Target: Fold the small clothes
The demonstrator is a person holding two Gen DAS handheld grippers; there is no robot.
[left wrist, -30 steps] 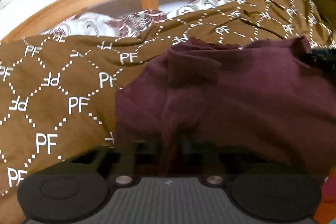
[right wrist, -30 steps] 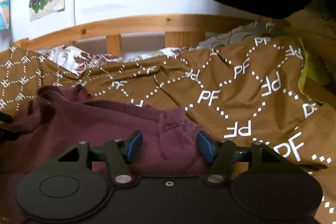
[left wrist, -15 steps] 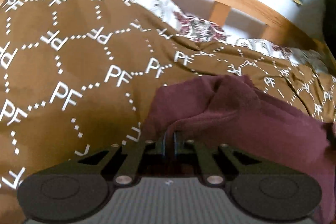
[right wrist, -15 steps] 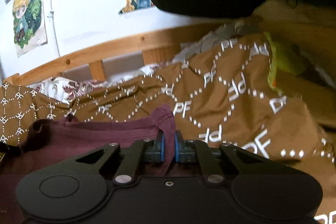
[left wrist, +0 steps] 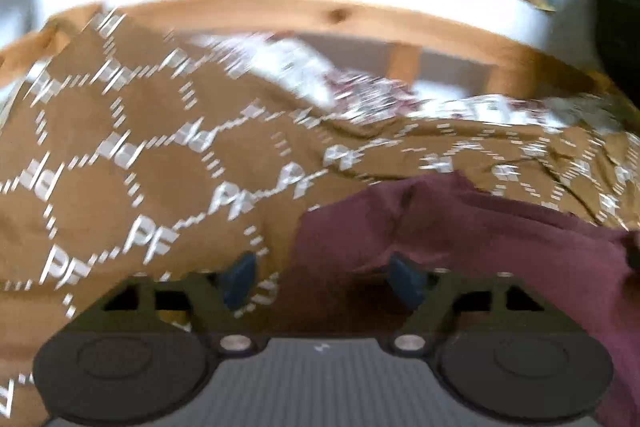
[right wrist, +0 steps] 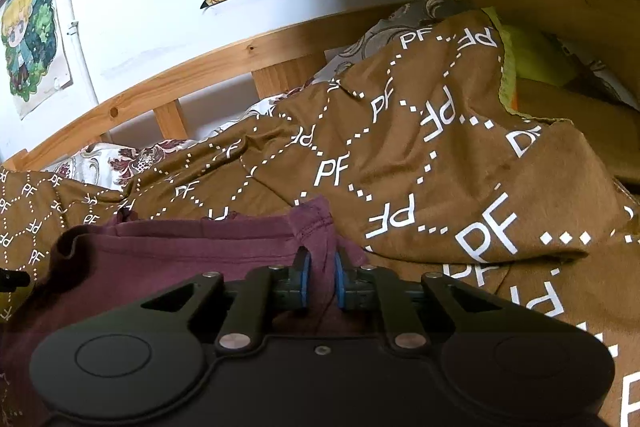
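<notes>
Right wrist: right tool (right wrist: pixel 319 279) pinching maroon garment (right wrist: pixel 192 251), left tool (left wrist: pixel 324 281) spread wide

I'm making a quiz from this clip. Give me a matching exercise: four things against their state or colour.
1. left gripper
2. right gripper
3. garment
4. blanket

A. brown with white PF letters
B. maroon, lying on the bed
C. jaws apart, nothing between them gripped
D. closed on a fabric corner

Pairs: 1-C, 2-D, 3-B, 4-A
</notes>
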